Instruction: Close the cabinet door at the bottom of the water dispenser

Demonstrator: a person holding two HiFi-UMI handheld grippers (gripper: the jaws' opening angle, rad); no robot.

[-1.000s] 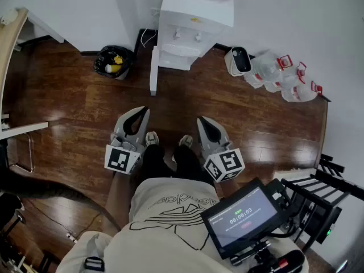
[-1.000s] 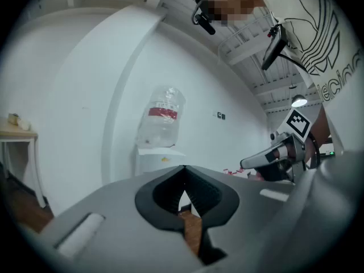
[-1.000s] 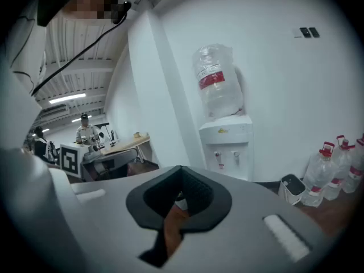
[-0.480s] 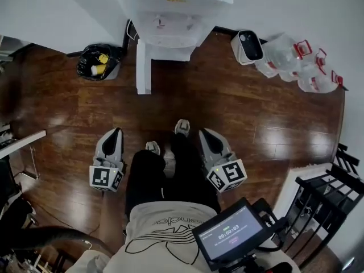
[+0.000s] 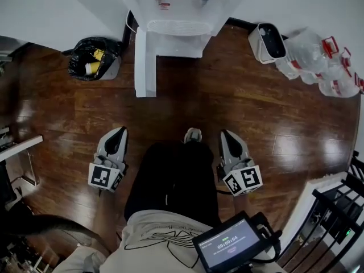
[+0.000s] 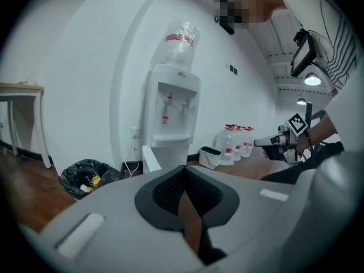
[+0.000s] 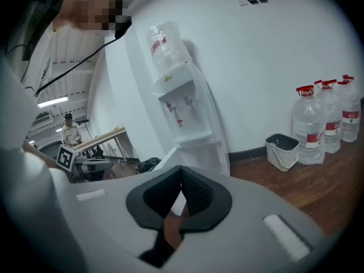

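The white water dispenser (image 5: 179,7) stands against the wall at the top of the head view. Its bottom cabinet door (image 5: 145,61) is swung open and juts out over the wooden floor on the dispenser's left side. My left gripper (image 5: 118,132) and right gripper (image 5: 227,135) hang low on either side of the person's legs, well short of the door, both shut and empty. In the left gripper view the dispenser (image 6: 173,112) and its door (image 6: 151,159) lie beyond the left gripper (image 6: 183,172). The right gripper (image 7: 182,172) faces the dispenser (image 7: 185,118).
A black rubbish bag (image 5: 94,64) sits left of the dispenser. To its right stand a white bin (image 5: 270,41) and several water bottles (image 5: 324,61). A black rack (image 5: 341,209) is at the lower right, a table leg (image 5: 20,147) at the left edge.
Both grippers have sunk toward the floor and spread apart beside the legs. The head view has moved in toward the dispenser, whose open door now looks larger.
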